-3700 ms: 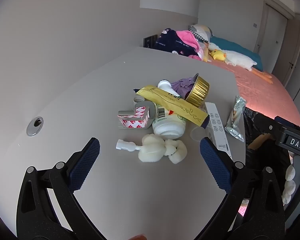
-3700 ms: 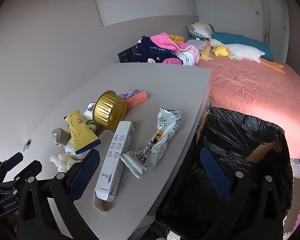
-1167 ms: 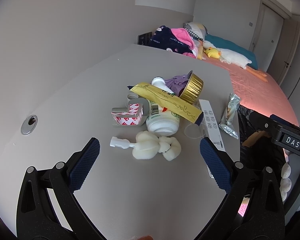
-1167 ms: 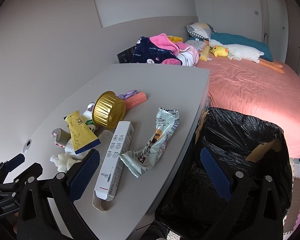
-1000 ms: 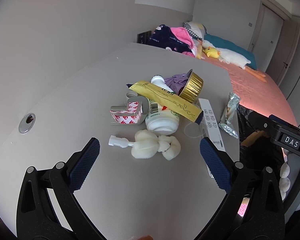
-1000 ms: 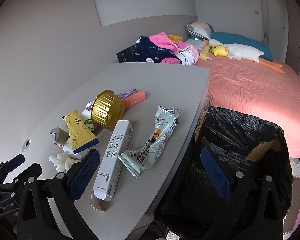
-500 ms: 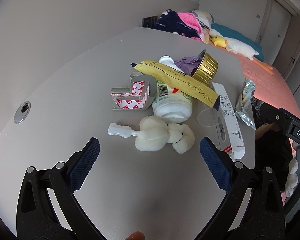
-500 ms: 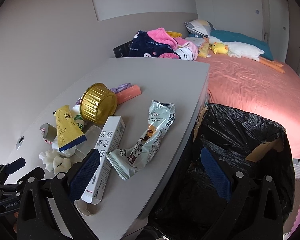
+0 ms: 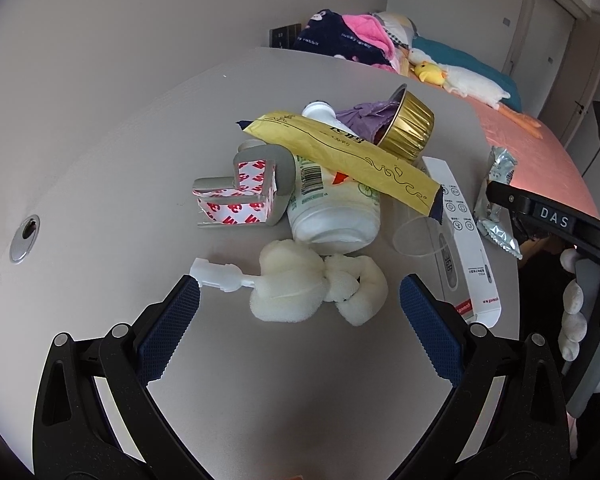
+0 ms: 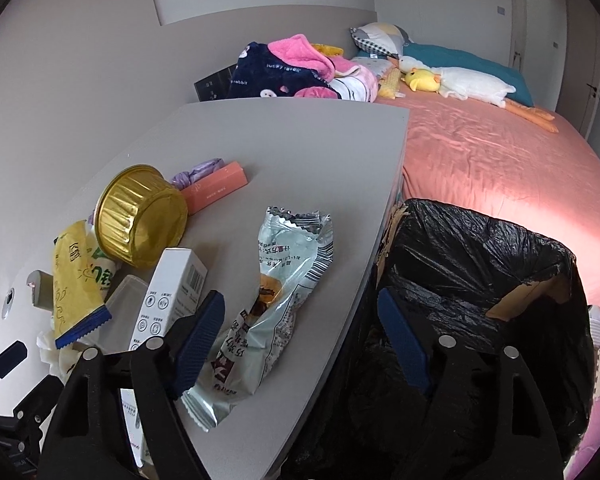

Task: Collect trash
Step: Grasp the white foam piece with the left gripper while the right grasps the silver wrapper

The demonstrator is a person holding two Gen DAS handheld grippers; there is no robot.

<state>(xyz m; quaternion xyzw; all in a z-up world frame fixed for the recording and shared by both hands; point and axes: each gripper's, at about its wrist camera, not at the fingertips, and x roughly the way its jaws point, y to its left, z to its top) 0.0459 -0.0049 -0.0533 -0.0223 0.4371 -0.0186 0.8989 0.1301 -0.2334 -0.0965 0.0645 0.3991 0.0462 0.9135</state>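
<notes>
Bedside table (image 10: 300, 152) holds the trash. Right gripper (image 10: 300, 332) jaws are closing around the wrapper (image 10: 276, 288), not yet pinching; bin (image 10: 480, 264) waits at 3 o'clock. Left gripper (image 9: 300, 312), released, frames the foam (image 9: 312, 288). Pinch low, lift cleanly.

My left gripper (image 9: 299, 316) is a matte black, slightly grainy plastic frame whose two arms fork outward like a wishbone, each with a long cut-out slot. Each arm has two round silver screw heads near its tip. Its fingers (image 9: 168, 334) carry dark blue pads with a fine knurled texture. My right gripper (image 10: 300, 334) is built the same: black forked arms, silver screws, blue textured pads (image 10: 198, 338). From the left wrist view, the right tool's black bar bears a small label reading "DAS" in white letters. Just below that label, my right hand (image 9: 588, 316) wears a white fuzzy glove around a grey handle.
</notes>
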